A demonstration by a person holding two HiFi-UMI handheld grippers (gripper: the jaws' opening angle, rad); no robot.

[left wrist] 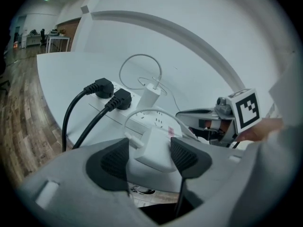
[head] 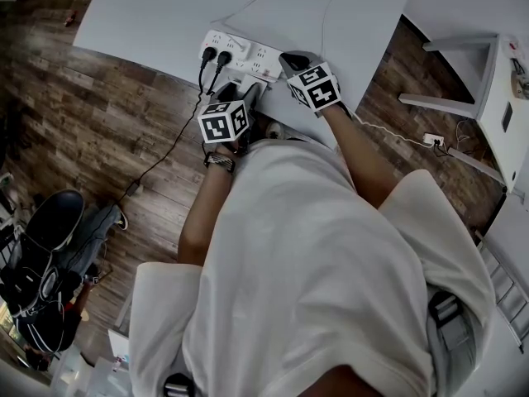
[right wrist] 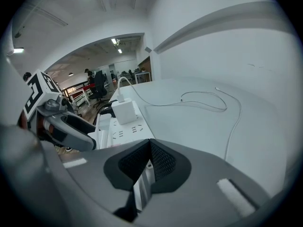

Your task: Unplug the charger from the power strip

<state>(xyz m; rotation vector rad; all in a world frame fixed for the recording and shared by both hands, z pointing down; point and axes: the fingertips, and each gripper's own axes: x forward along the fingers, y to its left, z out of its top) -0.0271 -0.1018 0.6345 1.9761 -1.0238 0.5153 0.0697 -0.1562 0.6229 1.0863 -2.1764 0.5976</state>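
A white power strip (head: pixel 248 55) (left wrist: pixel 152 120) (right wrist: pixel 124 132) lies at the table's near edge. Two black plugs (head: pixel 215 56) (left wrist: pixel 111 94) fill its left end. One white charger (left wrist: pixel 150 95) (right wrist: pixel 124 111) stands plugged into it beside them. A second white charger (left wrist: pixel 154 150) with its cable lies free of the strip, between the pads of my left gripper (left wrist: pixel 150 157) (head: pixel 240 93). Those jaws stand open, with a gap at the left pad. My right gripper (right wrist: pixel 149 162) (head: pixel 291 60) is shut on the strip's right end.
A thin white cable (right wrist: pixel 203 98) loops over the white table (head: pixel 149 15) behind the strip. Black cords (head: pixel 178 131) hang from the plugs to the wooden floor. A black office chair (head: pixel 50 222) stands at left and a white shelf unit (head: pixel 496 89) at right.
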